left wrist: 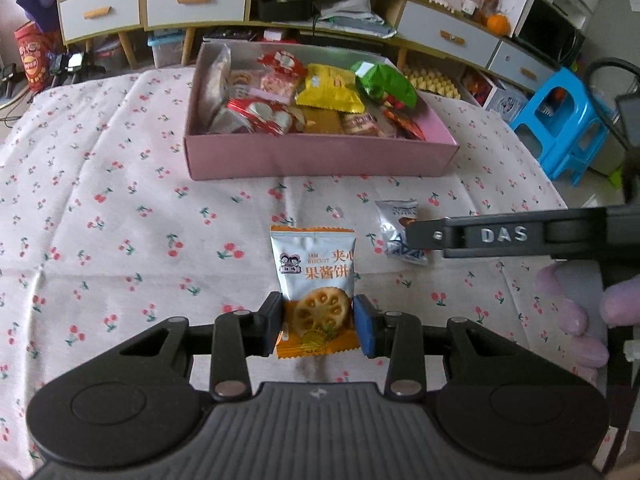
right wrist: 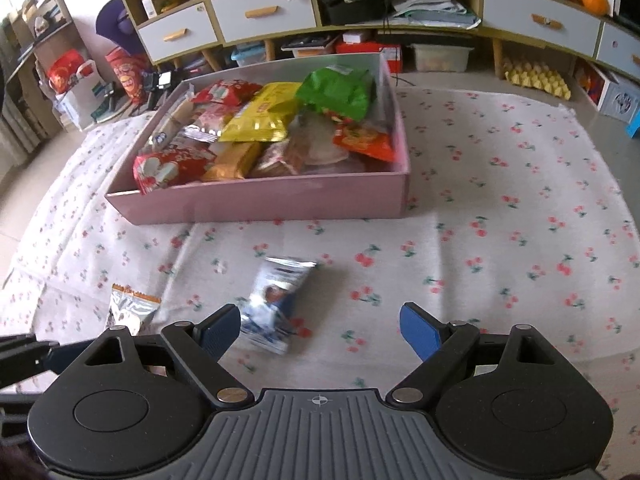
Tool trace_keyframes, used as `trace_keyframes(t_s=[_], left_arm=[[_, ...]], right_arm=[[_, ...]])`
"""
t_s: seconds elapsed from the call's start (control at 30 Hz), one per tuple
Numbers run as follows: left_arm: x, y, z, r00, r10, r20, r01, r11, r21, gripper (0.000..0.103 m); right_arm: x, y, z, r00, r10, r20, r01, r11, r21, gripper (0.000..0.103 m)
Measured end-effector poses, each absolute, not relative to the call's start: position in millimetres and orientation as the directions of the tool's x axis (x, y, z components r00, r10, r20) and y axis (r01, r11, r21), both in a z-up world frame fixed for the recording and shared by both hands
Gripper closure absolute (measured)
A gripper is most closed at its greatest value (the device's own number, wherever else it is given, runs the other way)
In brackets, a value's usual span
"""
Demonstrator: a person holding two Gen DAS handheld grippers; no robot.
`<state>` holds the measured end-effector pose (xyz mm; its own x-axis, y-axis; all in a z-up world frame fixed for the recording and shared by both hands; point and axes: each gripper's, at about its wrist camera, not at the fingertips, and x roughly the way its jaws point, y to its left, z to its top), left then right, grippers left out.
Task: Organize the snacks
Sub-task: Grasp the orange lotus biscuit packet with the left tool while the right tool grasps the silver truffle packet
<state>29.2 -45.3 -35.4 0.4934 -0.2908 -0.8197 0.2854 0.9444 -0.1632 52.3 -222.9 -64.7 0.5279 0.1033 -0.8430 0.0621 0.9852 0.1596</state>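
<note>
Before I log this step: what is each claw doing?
Left claw: closed on the jam biscuit packet.
Right claw: open, holding nothing, above the blue-and-white snack packet.

A creased cotton-like tablecloth (left wrist: 120, 208), matt and printed with cherries, carries a smooth matt pink cardboard box (left wrist: 320, 160) of glossy foil and plastic snack packets. The left gripper (left wrist: 318, 322), matt black plastic with ribbed blue pads and bright metal rivets, pinches a shiny film-wrapped jam biscuit packet (left wrist: 314, 264). A silvery crinkled wrapper (right wrist: 276, 300) glints nearby.
</note>
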Motion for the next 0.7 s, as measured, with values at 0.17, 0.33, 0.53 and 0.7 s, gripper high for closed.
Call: trace_keyframes(t_s=[0.17,0.33,0.53,0.7], left_arm=[[31.3,-30.9,-34.7,0.494,-0.291,-0.819,0.276,0.946,-0.169,0.068],[34.7,-20.8,-35.8,0.492,-0.288,-0.821,0.268,0.948,-0.172,0.068],[36.9,-15.3,-37.0,0.490,-0.285,-0.823,0.265,0.949,-0.171,0.068],[37.7,-14.0,-36.1,0.493,-0.287,-0.822,0.264,0.949,-0.173,0.068]], right_arm=[[63.5,-209.7,-73.1,0.504,0.117,-0.856,0.086,0.979,0.185,0.017],[67.9,-203.9,-76.6,0.503,0.084,-0.860,0.114,0.980,0.162,0.023],[70.0,-192.1,-77.2,0.515,0.041,-0.856,0.097,0.990,0.105,0.034],[68.5,-182.3,-76.7,0.521,0.028,-0.853,0.069,0.995,0.075,0.045]])
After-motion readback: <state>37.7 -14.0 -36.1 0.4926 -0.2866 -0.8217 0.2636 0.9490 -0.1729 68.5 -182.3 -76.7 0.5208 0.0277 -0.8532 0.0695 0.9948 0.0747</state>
